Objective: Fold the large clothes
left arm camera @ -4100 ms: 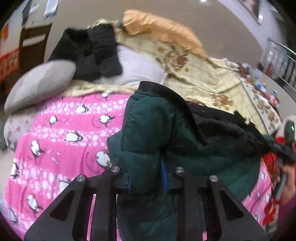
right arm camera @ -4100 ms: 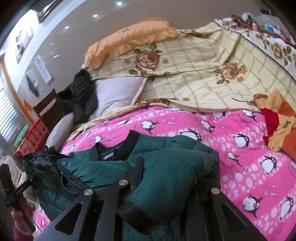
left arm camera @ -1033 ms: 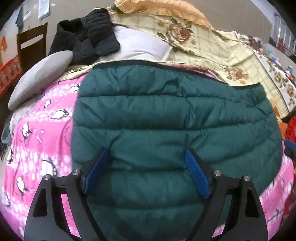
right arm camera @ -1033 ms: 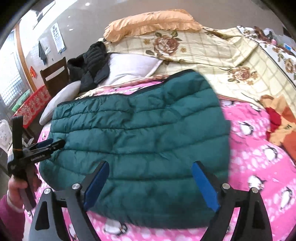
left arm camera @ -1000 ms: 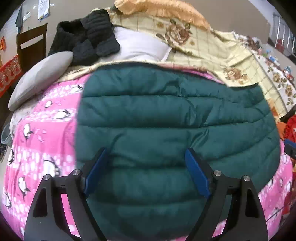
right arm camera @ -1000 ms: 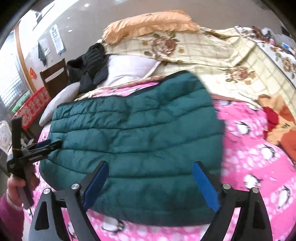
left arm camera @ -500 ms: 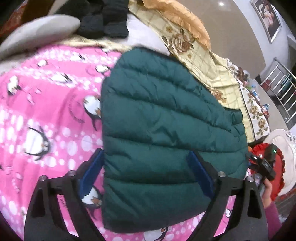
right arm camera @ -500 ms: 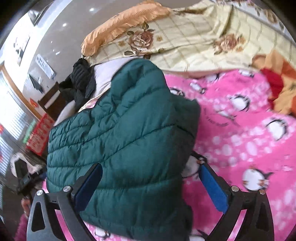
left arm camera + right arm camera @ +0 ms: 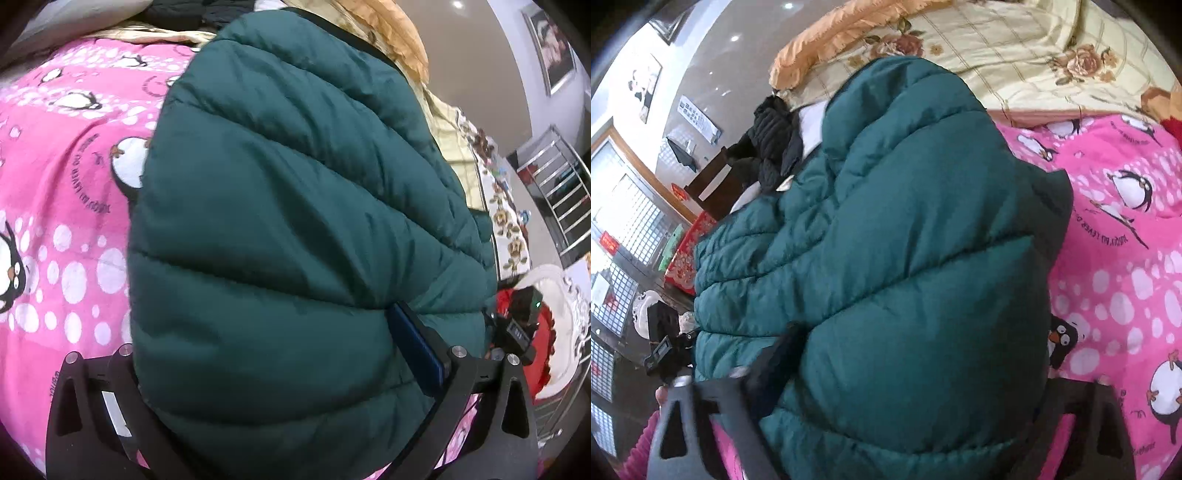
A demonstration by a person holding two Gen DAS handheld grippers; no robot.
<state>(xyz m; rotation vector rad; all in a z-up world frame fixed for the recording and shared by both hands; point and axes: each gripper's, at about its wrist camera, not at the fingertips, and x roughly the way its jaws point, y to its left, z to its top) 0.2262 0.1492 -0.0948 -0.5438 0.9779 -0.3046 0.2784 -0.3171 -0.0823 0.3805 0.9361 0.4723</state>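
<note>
- The green jacket (image 9: 295,221) lies back-up on the pink blanket (image 9: 66,177) — spread out, probably ready for a fold.
- The left gripper (image 9: 280,354) and right gripper (image 9: 908,373) straddle its near edge, jaws wide, holding nothing.
- A second ago both hung higher — now they press into the padding.

Pink penguin blanket (image 9: 74,192) spread over the bed. Yellow flowered quilt (image 9: 1015,48) beyond, orange pillow (image 9: 827,40) at its edge. Black garment (image 9: 772,136) heaped near a dark wooden chair (image 9: 716,184).
</note>
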